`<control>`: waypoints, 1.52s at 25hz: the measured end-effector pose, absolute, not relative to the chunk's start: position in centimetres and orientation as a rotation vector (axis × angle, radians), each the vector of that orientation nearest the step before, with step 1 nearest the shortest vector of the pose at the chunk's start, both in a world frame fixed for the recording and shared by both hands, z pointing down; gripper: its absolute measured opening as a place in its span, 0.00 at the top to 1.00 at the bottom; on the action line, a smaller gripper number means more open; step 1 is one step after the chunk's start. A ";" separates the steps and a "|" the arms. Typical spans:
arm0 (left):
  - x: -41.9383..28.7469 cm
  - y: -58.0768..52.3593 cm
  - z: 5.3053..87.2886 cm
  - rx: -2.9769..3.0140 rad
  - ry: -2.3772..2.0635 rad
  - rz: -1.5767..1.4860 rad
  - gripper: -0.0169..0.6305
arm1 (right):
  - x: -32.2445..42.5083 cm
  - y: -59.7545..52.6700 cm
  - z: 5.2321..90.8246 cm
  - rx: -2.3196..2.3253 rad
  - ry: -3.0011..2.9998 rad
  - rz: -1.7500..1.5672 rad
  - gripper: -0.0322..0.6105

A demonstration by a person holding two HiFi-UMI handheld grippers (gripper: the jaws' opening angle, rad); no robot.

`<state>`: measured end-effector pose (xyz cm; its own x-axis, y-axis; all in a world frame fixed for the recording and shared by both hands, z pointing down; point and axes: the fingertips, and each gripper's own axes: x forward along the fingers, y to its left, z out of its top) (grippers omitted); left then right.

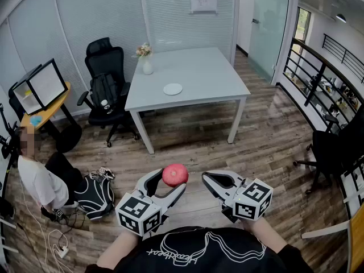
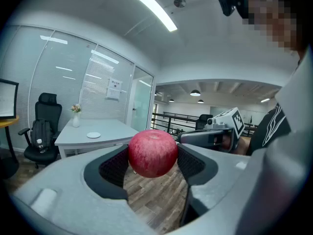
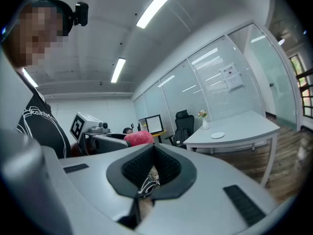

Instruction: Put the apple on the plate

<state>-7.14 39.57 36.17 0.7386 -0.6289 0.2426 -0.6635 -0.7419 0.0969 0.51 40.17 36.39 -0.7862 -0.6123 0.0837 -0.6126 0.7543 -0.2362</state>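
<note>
A red apple (image 1: 175, 174) hangs above the wooden floor, and my left gripper (image 1: 172, 181) is shut on it with a pad on each side. In the left gripper view the apple (image 2: 152, 153) fills the gap between the dark pads. My right gripper (image 1: 207, 178) is level beside it on the right, shut with nothing in it; its jaws meet at the tips (image 3: 152, 146). The small white plate (image 1: 173, 89) lies on the grey table (image 1: 205, 67) well ahead across the floor, and it also shows as the plate (image 2: 93, 135) in the left gripper view.
A vase of flowers (image 1: 147, 61) stands at the table's far left corner. A black office chair (image 1: 108, 75) is left of the table. A person (image 1: 37, 181) sits on the floor at the left beside a black bag (image 1: 94, 195). Another chair (image 1: 335, 149) and a railing are at the right.
</note>
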 end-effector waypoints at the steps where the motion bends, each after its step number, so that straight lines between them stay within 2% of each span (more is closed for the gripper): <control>1: -7.0 39.6 36.2 2.764 -1.035 0.290 0.50 | 0.7 40.2 36.4 1.033 -2.937 0.387 0.94; 12: -5.3 38.4 37.7 2.747 -0.968 0.309 0.50 | 2.6 38.8 38.1 1.102 -2.885 0.441 0.94; 19: -6.0 32.5 39.3 2.716 -0.958 0.280 0.50 | 3.2 33.3 40.4 1.153 -2.847 0.558 0.94; 29: -7.0 16.3 41.2 2.684 -0.917 0.308 0.50 | 2.1 16.6 42.3 1.205 -2.760 0.646 0.94; 38: -11.0 -1.9 42.9 2.609 -0.943 0.296 0.50 | -0.9 -0.5 44.6 1.186 -2.679 0.726 0.94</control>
